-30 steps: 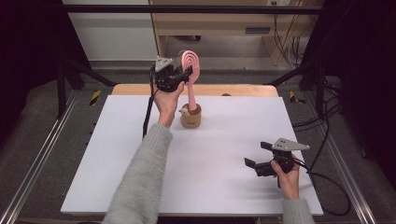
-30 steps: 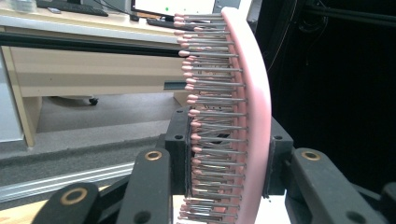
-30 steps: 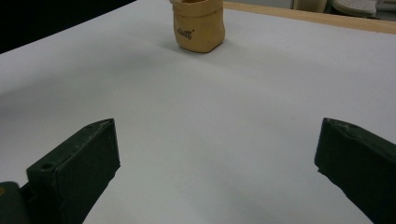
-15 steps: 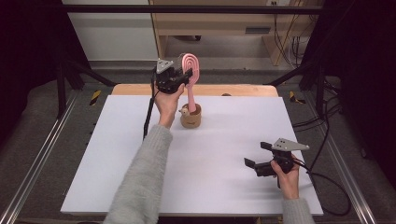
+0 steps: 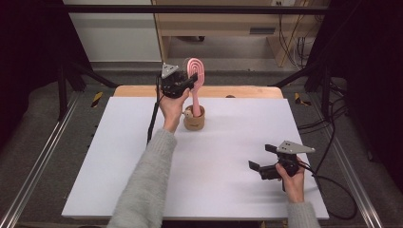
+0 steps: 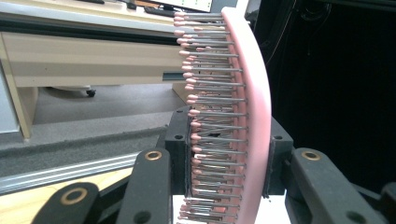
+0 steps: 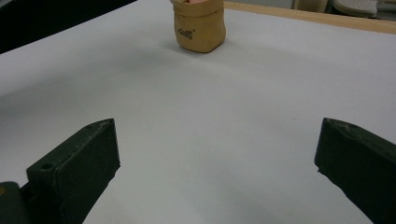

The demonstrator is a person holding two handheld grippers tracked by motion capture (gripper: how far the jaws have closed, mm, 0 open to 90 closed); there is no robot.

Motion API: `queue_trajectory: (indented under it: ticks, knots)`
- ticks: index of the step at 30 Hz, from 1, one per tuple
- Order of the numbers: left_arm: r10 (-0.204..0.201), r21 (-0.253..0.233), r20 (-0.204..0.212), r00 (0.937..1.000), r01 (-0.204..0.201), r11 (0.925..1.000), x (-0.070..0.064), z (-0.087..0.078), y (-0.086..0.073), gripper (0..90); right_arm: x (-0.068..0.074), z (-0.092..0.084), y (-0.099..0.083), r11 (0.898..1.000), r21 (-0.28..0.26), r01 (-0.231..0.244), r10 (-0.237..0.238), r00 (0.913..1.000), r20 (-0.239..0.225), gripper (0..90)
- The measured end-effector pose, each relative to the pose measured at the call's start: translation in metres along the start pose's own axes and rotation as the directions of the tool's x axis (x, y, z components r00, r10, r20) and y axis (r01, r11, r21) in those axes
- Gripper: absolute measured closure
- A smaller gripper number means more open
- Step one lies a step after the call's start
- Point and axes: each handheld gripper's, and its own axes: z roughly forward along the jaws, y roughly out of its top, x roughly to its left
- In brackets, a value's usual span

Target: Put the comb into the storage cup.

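A pink hairbrush (image 5: 195, 76) stands upright with its handle down in a small tan pouch (image 5: 194, 118) near the table's far edge. My left gripper (image 5: 190, 81) is shut on the brush's head; in the left gripper view the pink brush (image 6: 243, 121) with its rows of bristles sits squeezed between the two black jaws. My right gripper (image 5: 261, 158) rests low over the white table's near right, open, nothing between its jaws. In the right gripper view the tan pouch (image 7: 198, 25) stands ahead on the white surface, well beyond my right gripper (image 7: 215, 168).
The white tabletop (image 5: 228, 142) is bordered by a wooden strip (image 5: 237, 91) at the far edge. Metal rails (image 5: 43, 161) run along the left side and black cables (image 5: 332, 142) trail off the right. A wooden cabinet (image 5: 228, 23) stands behind the table.
The left gripper and brush have shifted slightly; the brush stays gripped over the pouch. The right gripper has not moved.
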Motion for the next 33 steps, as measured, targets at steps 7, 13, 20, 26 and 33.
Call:
queue_trajectory:
  ticks: [7,13,20,26,33]
  knots:
    - [-0.011,0.007,0.003,0.9999,0.011,0.9999,0.002,0.001,-0.008,62.9,0.0,0.0,0.0,1.0,0.0,0.0,0.0,1.0,-0.001,0.4]
    - [-0.023,0.012,0.006,0.9997,0.023,0.9997,0.005,0.001,-0.016,62.9,0.001,0.001,0.0,1.0,0.002,-0.003,0.003,1.0,-0.003,0.4]
    - [-0.04,0.015,0.009,0.9992,0.04,0.9991,0.008,0.001,-0.026,62.9,0.001,0.001,0.0,1.0,0.004,0.0,0.0,1.0,-0.002,0.4]
    - [-0.052,0.022,0.006,0.9986,0.052,0.9984,0.012,0.0,-0.032,62.9,0.0,0.002,-0.001,1.0,0.005,0.005,-0.005,1.0,-0.002,0.4]
    - [-0.073,0.014,0.006,0.9973,0.073,0.9973,0.018,-0.002,-0.039,62.8,0.0,0.002,-0.001,1.0,0.005,0.005,-0.005,1.0,-0.003,0.4]
